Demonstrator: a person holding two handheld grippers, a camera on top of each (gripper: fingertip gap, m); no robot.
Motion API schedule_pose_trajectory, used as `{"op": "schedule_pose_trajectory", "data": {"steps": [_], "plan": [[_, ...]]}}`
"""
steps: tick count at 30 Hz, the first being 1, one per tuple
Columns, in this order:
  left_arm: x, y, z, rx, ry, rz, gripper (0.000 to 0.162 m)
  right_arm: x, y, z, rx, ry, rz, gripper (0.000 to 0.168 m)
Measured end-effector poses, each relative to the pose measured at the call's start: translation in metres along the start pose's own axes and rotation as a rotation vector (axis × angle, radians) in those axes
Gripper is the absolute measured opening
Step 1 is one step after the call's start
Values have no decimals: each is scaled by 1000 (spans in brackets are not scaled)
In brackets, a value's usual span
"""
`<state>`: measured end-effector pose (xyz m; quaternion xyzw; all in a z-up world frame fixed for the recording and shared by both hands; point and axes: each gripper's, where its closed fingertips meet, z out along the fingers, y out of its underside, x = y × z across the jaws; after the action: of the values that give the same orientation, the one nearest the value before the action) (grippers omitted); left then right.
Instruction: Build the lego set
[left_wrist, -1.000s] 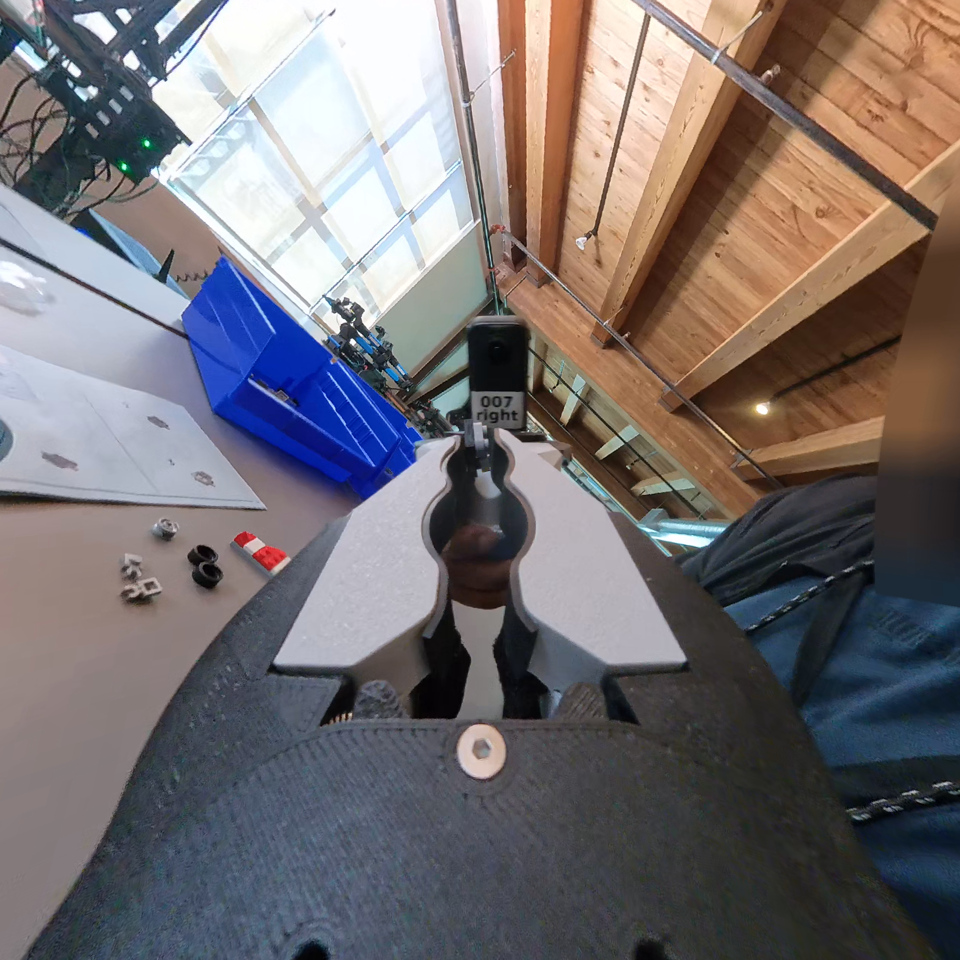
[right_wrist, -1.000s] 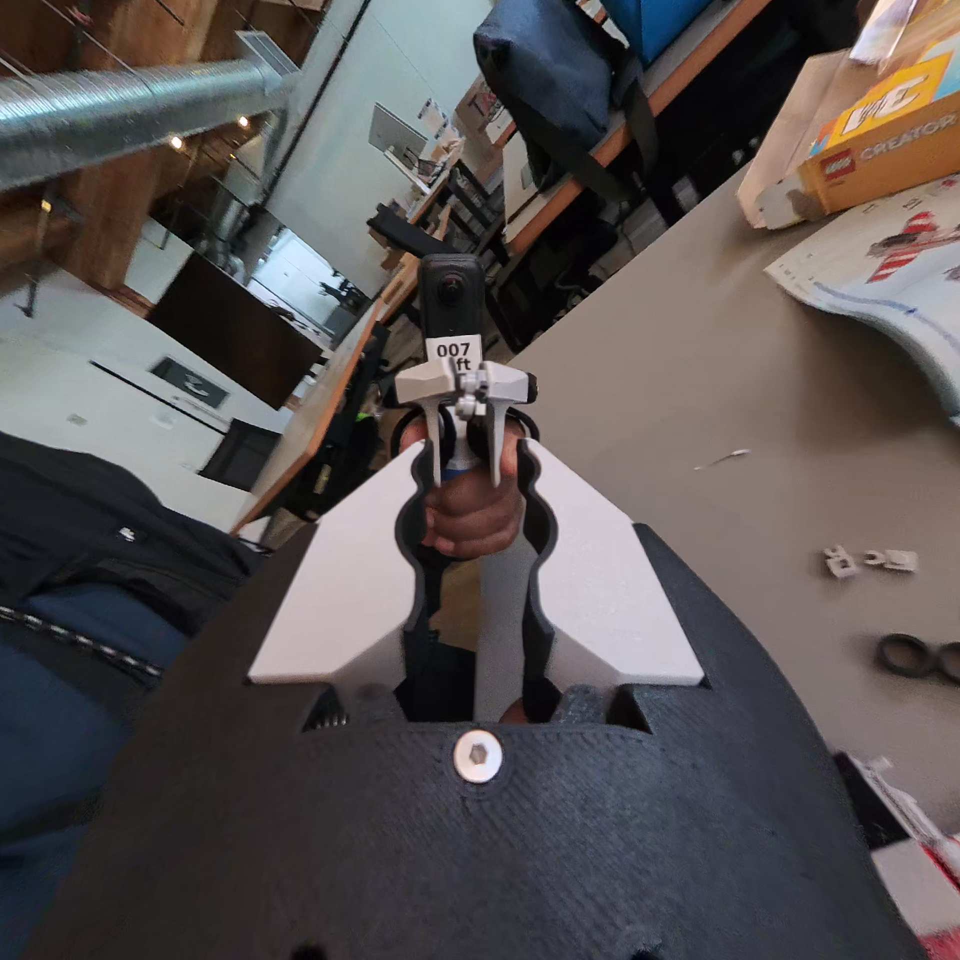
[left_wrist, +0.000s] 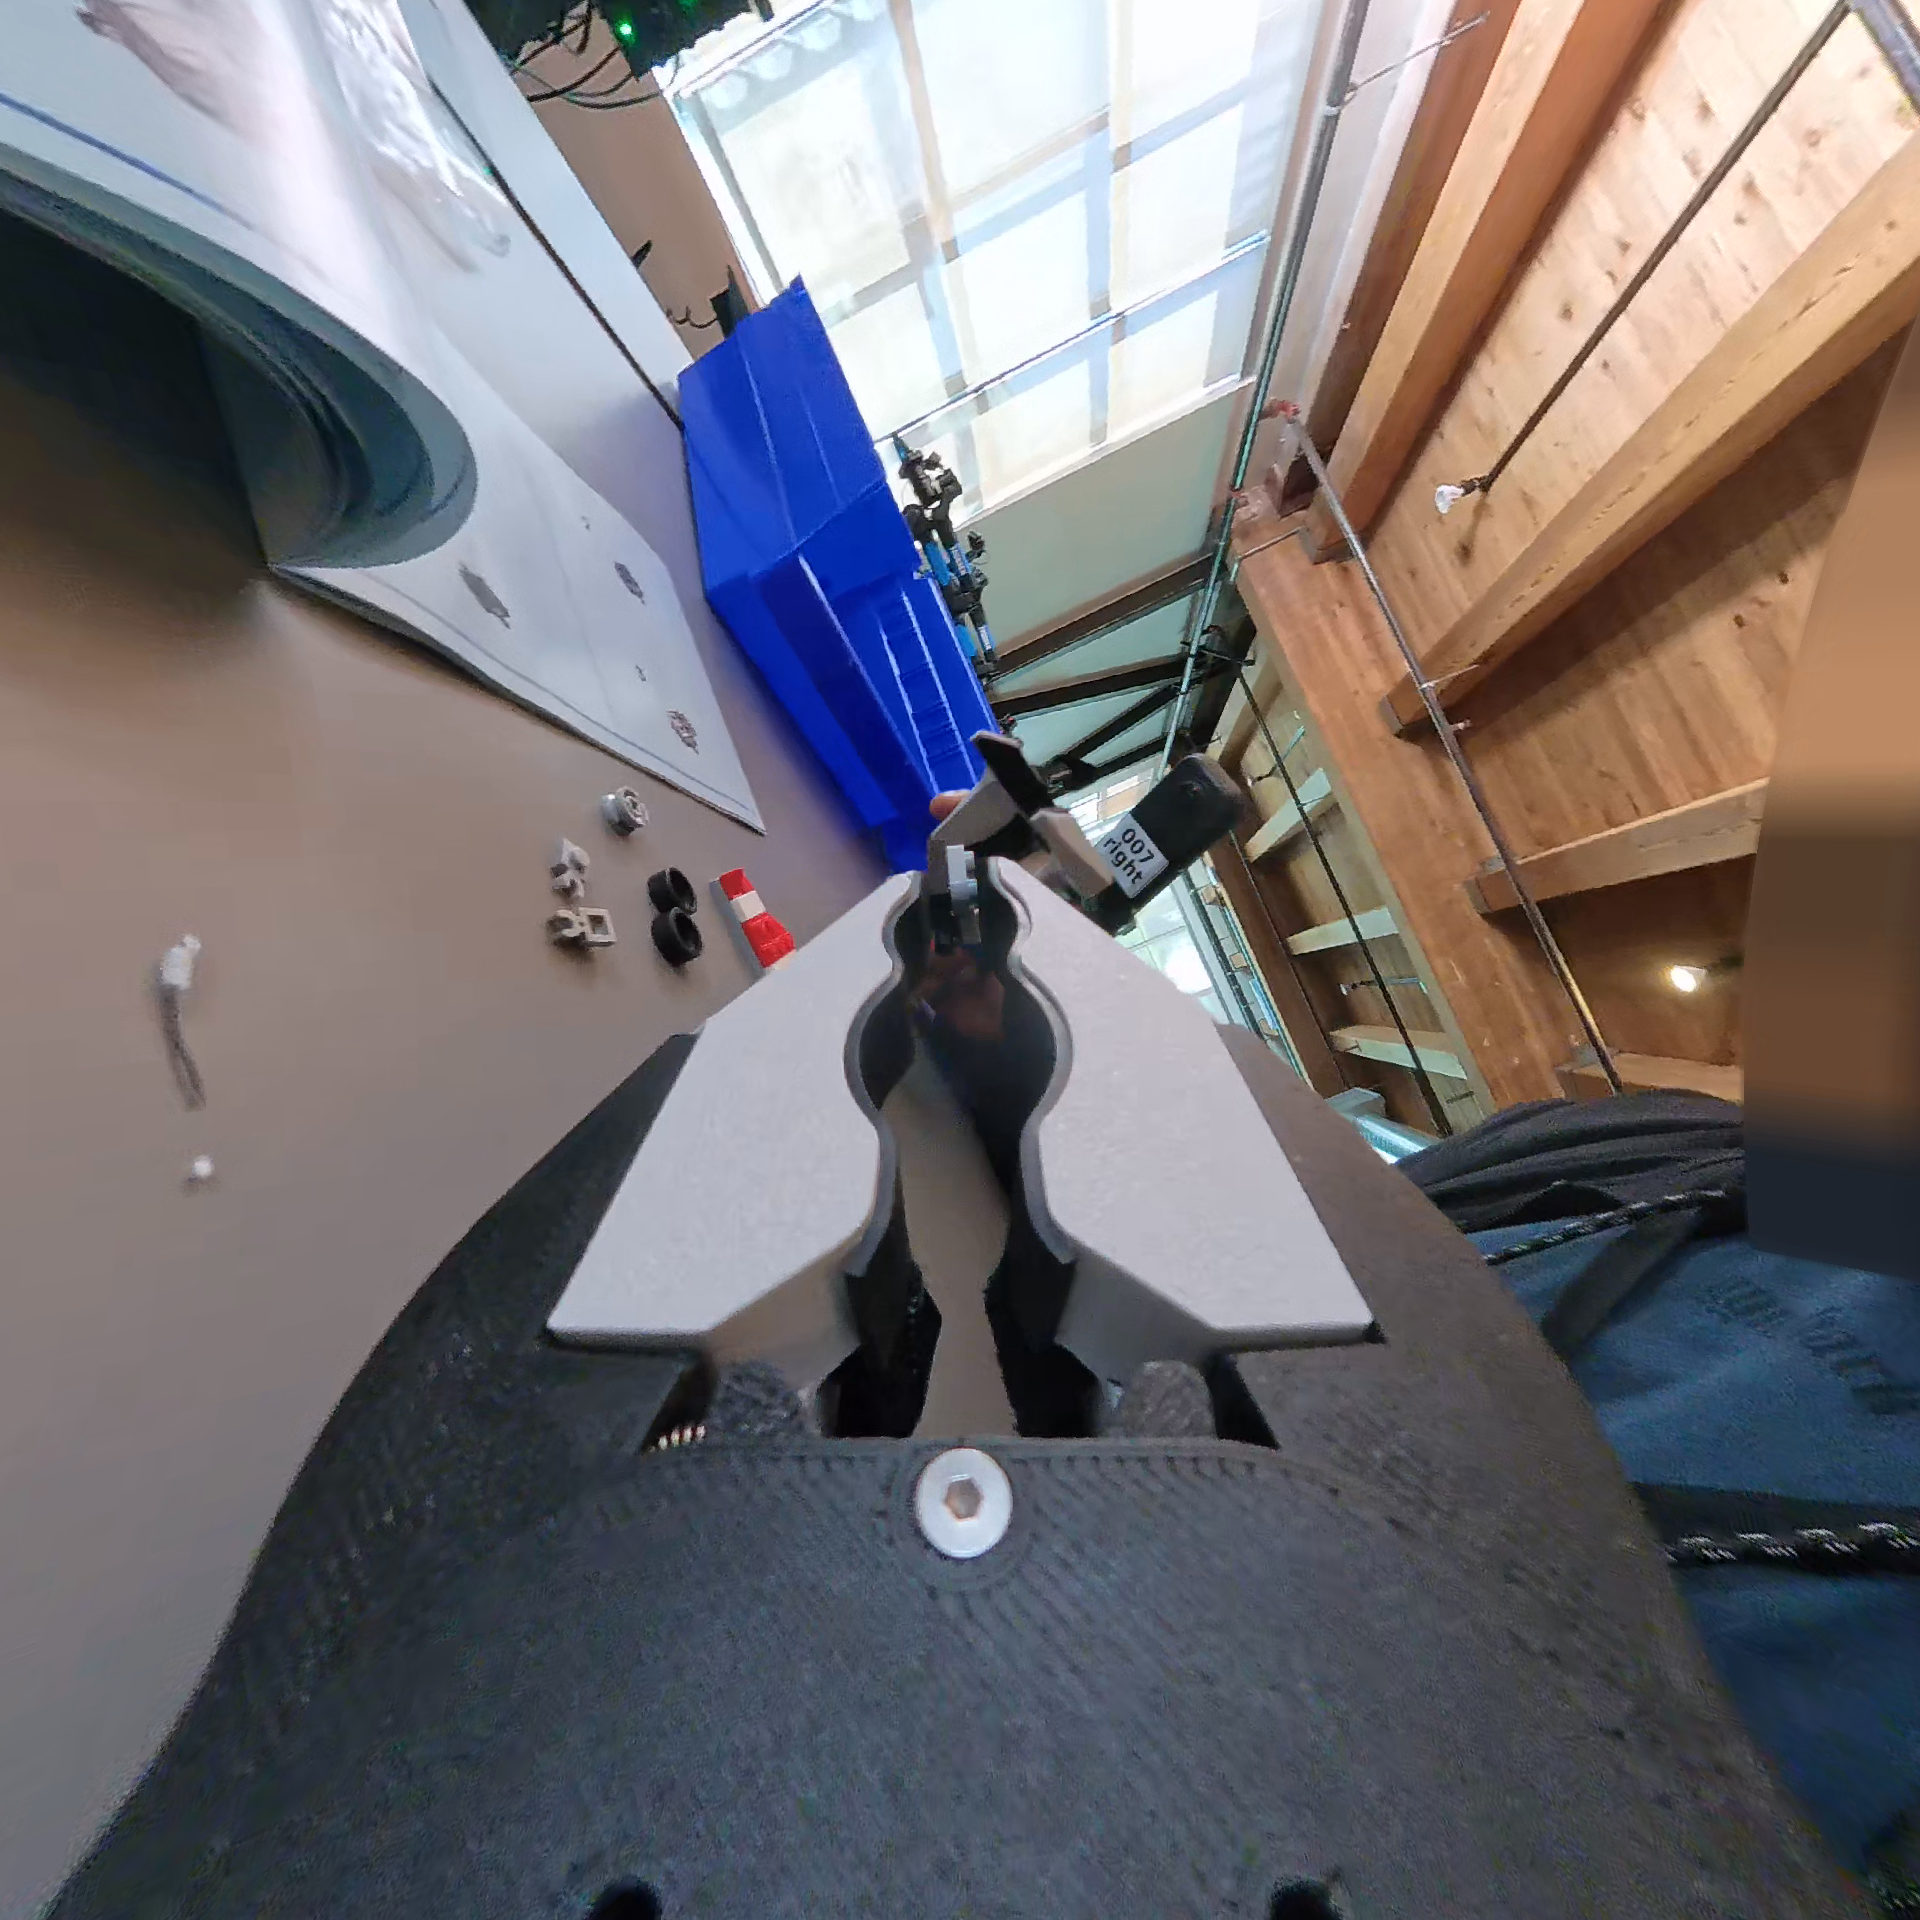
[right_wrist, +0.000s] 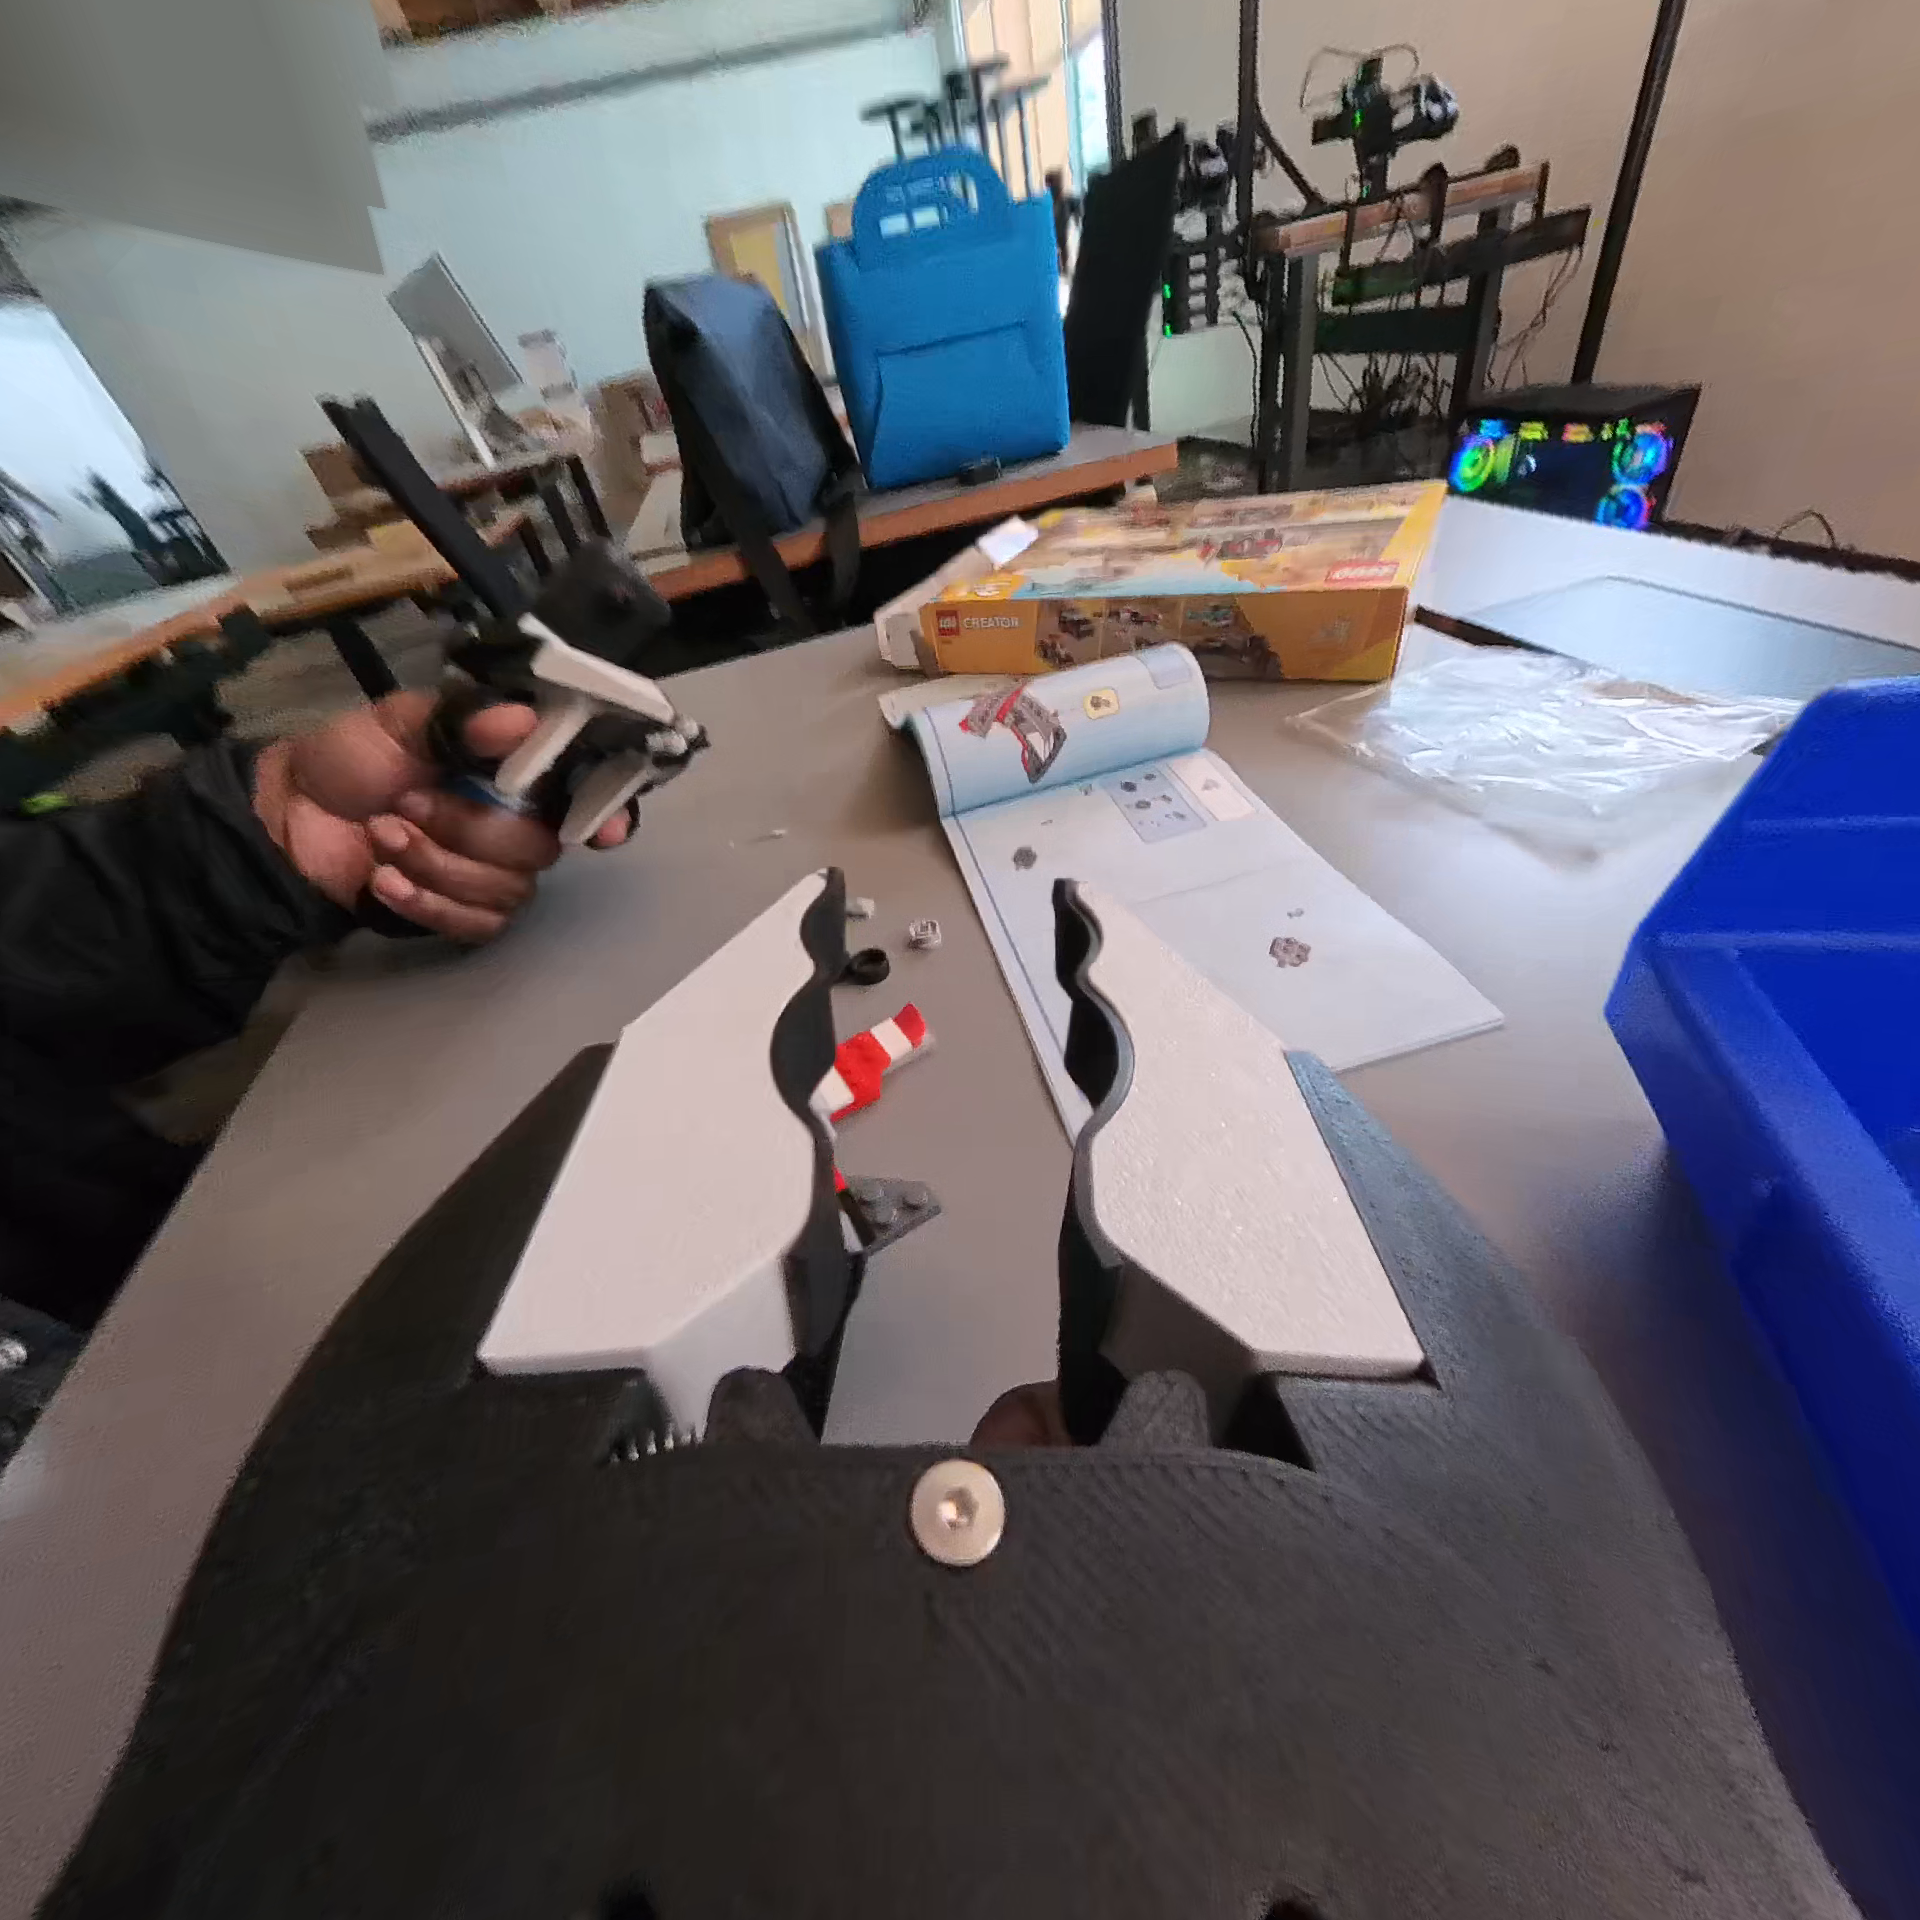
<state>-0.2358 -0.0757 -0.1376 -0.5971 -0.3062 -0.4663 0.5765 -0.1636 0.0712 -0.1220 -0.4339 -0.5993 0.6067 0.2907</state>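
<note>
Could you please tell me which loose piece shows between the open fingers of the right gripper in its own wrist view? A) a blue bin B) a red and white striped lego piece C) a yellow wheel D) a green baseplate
B: the red and white striped lego piece lies on the grey table, seen in the gap of the open right gripper.

Black tool (right_wrist: 940, 904) bodies, grey fingers (right_wrist: 1195, 1143), silver screws (right_wrist: 957, 1510)

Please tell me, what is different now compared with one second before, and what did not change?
The right tool let go of the small grey piece, opened, and swung away to look down at the table, above the red and white piece. The left tool remains shut on the grey piece. The loose parts, the booklet and the blue bin lie as before.
</note>
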Motion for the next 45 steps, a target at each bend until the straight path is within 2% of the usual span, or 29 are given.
{"op": "schedule_pose_trajectory", "data": {"steps": [8,45], "plan": [[-13,0,4,-16,-53,-47,8,21,-10,-7,73,-41,145,36],[-16,4,7,-45,-69,-49,8,28,-8,-6,63,-49,223,30]]}}
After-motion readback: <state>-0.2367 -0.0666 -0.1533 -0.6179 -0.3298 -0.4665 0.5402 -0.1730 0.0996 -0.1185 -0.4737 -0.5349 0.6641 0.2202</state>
